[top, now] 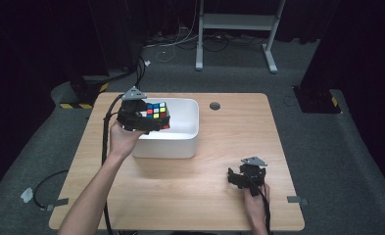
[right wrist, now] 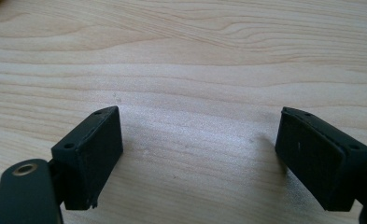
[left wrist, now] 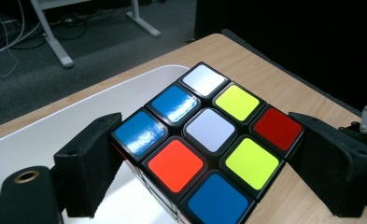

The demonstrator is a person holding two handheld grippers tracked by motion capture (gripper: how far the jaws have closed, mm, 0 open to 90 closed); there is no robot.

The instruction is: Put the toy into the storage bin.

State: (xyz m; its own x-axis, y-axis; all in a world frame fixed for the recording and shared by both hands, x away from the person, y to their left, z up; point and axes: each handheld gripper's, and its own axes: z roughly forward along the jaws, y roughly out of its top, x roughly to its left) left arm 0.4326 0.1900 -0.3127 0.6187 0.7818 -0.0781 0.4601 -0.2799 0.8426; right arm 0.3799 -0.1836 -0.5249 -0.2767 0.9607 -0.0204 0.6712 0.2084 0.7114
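Left claw (top: 153,120): pinching the puzzle cube (left wrist: 209,144) between its two black jaws, one jaw on each opposite side face; held by the left hand (top: 121,139).
Cube position: raised, over the near-left part of the white bin (top: 187,127); whether it touches the bin's rim cannot be told.
Cube top face: white, blue, yellow, red and orange stickers, seen in the left claw view; face tilted toward the camera.
Bin: on the table (top: 229,161), left of centre, toward the far edge.
Right claw (top: 239,177): jaws spread wide, nothing between them; bare wood grain under the gap in the right claw view.
Right claw position: low over the table's near-right part, well apart from cube and bin, held by the right hand (top: 255,200).
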